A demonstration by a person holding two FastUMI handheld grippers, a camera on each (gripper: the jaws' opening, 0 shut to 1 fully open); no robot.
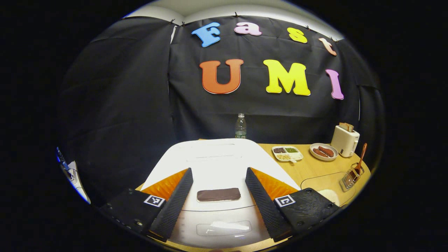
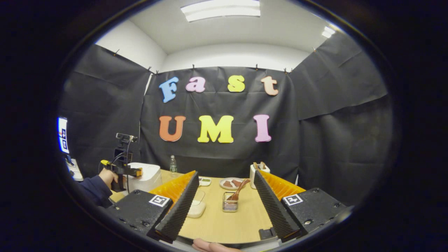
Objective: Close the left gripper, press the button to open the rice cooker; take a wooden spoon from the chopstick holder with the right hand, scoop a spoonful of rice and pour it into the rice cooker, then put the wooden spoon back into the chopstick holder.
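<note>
In the left gripper view, your left gripper (image 1: 218,196) hangs over the front of the white rice cooker (image 1: 217,164), its fingers spread wide to either side of the dark button (image 1: 218,194), which lies between them untouched. The lid looks down, so you seem to be at the very first step: bring those fingers together, then press down on the button with the closed tip. Off to the right on the counter (image 1: 308,168) stand the chopstick holder (image 1: 351,177) with the wooden spoon (image 1: 360,158) leaning in it, and the clear container of rice (image 1: 327,192) just beside it.

In the right gripper view, your right gripper (image 2: 225,204) waits low over the counter, fingers wide and empty, aimed at the chopstick holder (image 2: 230,204) with the wooden spoon (image 2: 238,189) tilted right. The rice container (image 2: 196,206) sits to its left. Farther left, your other hand (image 2: 106,176) holds the left gripper level against the rice cooker (image 2: 145,176)
</note>
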